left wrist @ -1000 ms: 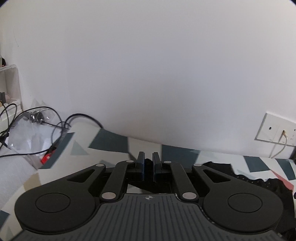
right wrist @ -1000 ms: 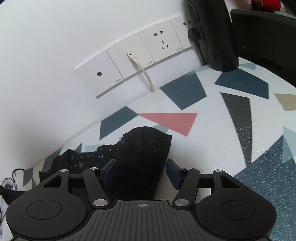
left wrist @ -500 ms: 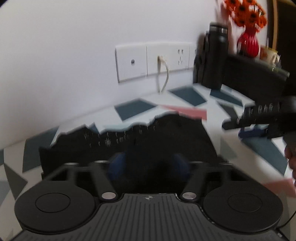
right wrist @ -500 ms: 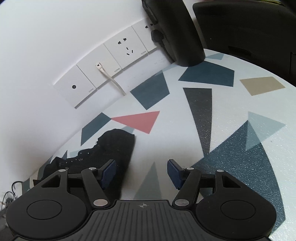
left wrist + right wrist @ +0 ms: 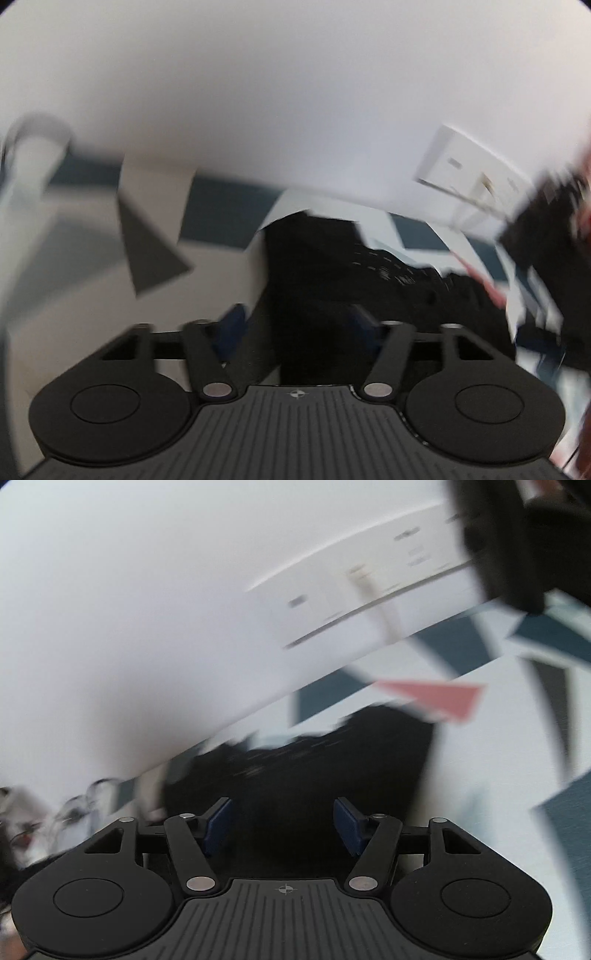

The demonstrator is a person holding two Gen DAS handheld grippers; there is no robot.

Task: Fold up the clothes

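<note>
no readable text, frames motion-blurred

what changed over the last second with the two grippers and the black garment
The left gripper, shut a second ago, has opened and swung round to face the black garment. The right gripper drifted off it, then came back over it. It stayed open, and the garment stayed on the patterned table.
</note>
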